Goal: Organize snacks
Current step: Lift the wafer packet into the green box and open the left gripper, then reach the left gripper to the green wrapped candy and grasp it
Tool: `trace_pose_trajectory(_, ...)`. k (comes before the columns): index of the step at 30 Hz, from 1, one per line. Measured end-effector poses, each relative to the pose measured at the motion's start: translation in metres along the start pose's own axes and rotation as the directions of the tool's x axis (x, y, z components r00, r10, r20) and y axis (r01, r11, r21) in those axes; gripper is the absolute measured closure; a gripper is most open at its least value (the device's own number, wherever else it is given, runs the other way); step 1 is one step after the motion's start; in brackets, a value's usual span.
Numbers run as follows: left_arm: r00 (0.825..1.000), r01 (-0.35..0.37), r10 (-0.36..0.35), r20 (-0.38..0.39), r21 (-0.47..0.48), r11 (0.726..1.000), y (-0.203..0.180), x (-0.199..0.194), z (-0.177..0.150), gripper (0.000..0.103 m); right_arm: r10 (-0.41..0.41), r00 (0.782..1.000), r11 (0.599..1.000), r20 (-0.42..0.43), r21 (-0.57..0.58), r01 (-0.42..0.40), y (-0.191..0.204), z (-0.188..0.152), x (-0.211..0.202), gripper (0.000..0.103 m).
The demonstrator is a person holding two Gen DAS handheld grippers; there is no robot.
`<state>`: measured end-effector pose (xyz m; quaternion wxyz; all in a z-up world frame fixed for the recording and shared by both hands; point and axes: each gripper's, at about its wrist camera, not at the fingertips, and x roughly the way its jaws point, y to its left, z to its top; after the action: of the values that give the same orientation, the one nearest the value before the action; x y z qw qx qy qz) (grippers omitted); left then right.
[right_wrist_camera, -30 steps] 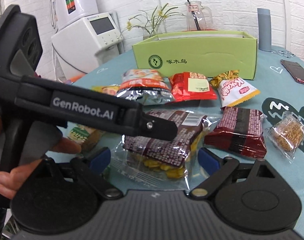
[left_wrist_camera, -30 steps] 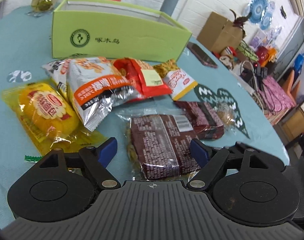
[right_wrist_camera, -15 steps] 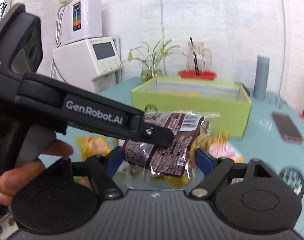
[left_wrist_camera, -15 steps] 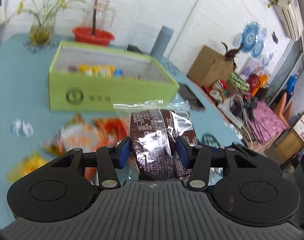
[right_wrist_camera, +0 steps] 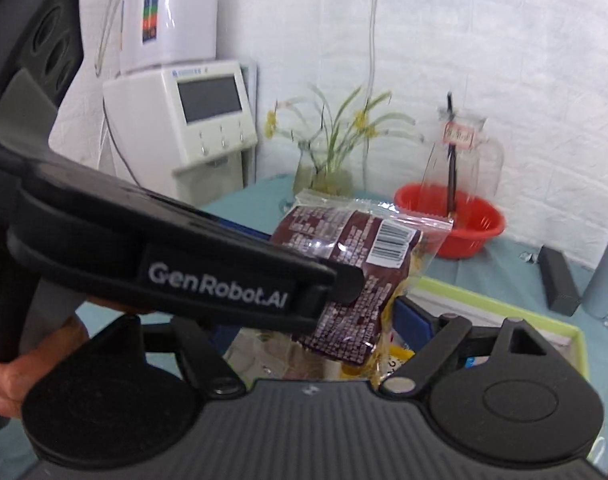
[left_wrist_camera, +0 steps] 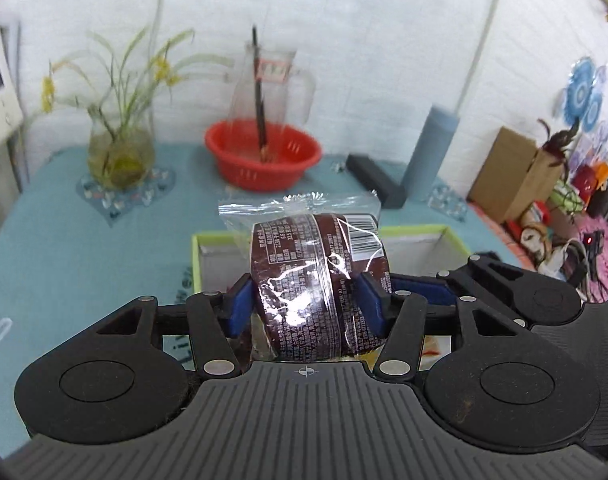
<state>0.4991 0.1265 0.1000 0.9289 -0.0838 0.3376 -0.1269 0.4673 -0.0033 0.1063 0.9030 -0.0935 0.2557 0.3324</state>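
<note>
My left gripper (left_wrist_camera: 306,308) is shut on a dark brown snack packet (left_wrist_camera: 316,280) in clear wrap and holds it upright above the open green box (left_wrist_camera: 452,236). In the right wrist view the same packet (right_wrist_camera: 356,272) hangs from the left gripper's black arm (right_wrist_camera: 164,256), over the green box (right_wrist_camera: 504,308). My right gripper (right_wrist_camera: 316,328) sits just below and beside the packet; its jaws stand wide apart and hold nothing. The left finger is mostly hidden behind the other gripper.
A red basin (left_wrist_camera: 262,154) with a glass jug (left_wrist_camera: 272,84), a vase of flowers (left_wrist_camera: 120,148), a grey-blue cylinder (left_wrist_camera: 434,148) and a black case (left_wrist_camera: 378,180) stand on the teal table behind the box. A white appliance (right_wrist_camera: 188,116) stands at the left.
My left gripper closed on the brown packet, lifted it off the table and carried it forward over the green box. The right gripper rose and followed alongside, staying open.
</note>
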Motion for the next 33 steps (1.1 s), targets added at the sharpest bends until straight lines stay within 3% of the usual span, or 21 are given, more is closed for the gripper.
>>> trace_pose_trajectory(3,0.998,0.023,-0.024,-0.059,-0.012,1.0,0.01,0.028,-0.009,0.056,0.029,0.997,0.999,-0.069,0.03,-0.027,-0.004,-0.01,0.026,0.008)
trace_pose_trajectory(4,0.999,0.027,-0.027,-0.042,-0.001,1.0,0.011,0.03,-0.013,0.054,0.034,0.997,0.998,-0.07,0.05,-0.03,-0.007,-0.012,0.029,0.008)
trace_pose_trajectory(5,1.0,0.017,-0.017,-0.026,0.014,1.0,0.01,0.029,-0.013,0.044,0.052,0.996,0.996,-0.075,0.07,-0.047,-0.01,-0.013,0.029,0.008)
trace_pose_trajectory(7,1.0,0.013,-0.013,-0.004,0.015,1.0,0.006,0.02,-0.012,0.042,0.05,0.996,0.996,-0.07,0.082,-0.044,-0.01,-0.011,0.02,0.008)
trace_pose_trajectory(9,0.999,0.021,-0.022,0.042,0.026,0.999,-0.001,-0.002,-0.011,0.041,0.025,0.999,0.997,-0.027,0.068,-0.023,-0.006,-0.008,-0.004,0.008)
trace_pose_trajectory(13,0.984,0.018,-0.029,0.173,0.065,0.998,-0.023,-0.071,-0.017,0.029,-0.005,0.996,0.999,0.089,0.052,0.0,0.006,-0.015,-0.074,0.008)
trace_pose_trajectory(16,0.973,0.031,-0.048,0.224,0.077,0.997,-0.038,-0.12,-0.038,0.028,-0.001,0.993,0.999,0.122,0.05,-0.005,0.021,-0.039,-0.12,0.008)
trace_pose_trajectory(20,0.967,0.078,-0.093,0.237,0.074,0.994,-0.054,-0.17,-0.087,0.026,-0.011,0.994,0.998,0.113,0.065,0.003,0.047,-0.089,-0.165,0.008)
trace_pose_trajectory(24,0.981,0.097,-0.104,0.167,0.048,0.994,-0.06,-0.193,-0.157,0.025,0.019,0.998,0.994,0.055,0.106,-0.025,0.084,-0.153,-0.193,0.008)
trace_pose_trajectory(28,0.994,0.106,-0.106,0.011,0.001,0.994,-0.06,-0.197,-0.226,0.032,0.04,0.999,0.984,-0.001,0.174,-0.039,0.116,-0.214,-0.217,0.008)
trace_pose_trajectory(30,0.992,0.115,-0.116,-0.051,-0.021,0.993,-0.063,-0.201,-0.254,0.035,0.061,0.998,0.976,0.007,0.209,-0.062,0.127,-0.23,-0.227,0.008)
trace_pose_trajectory(33,0.99,0.115,-0.116,-0.079,-0.025,0.993,-0.07,-0.208,-0.279,0.037,0.096,0.995,0.975,0.002,0.201,-0.095,0.144,-0.244,-0.229,0.008)
